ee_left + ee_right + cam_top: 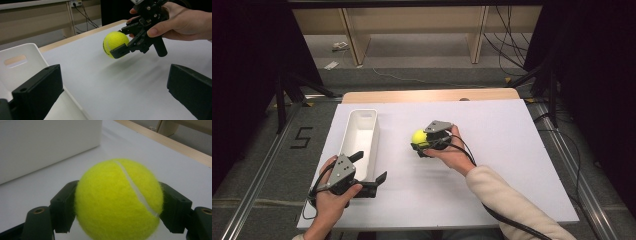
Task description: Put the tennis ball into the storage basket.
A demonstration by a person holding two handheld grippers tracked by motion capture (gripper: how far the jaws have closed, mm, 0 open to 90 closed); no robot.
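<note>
Right gripper view has the right gripper clamped on the tennis ball, lifted right of the white bin; felt could slip. Left gripper gapes wide.

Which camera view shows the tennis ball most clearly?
The right gripper view: the tennis ball is close and large there, its seam visible. The left gripper view shows it smaller; the high view shows a tiny yellow spot.
</note>
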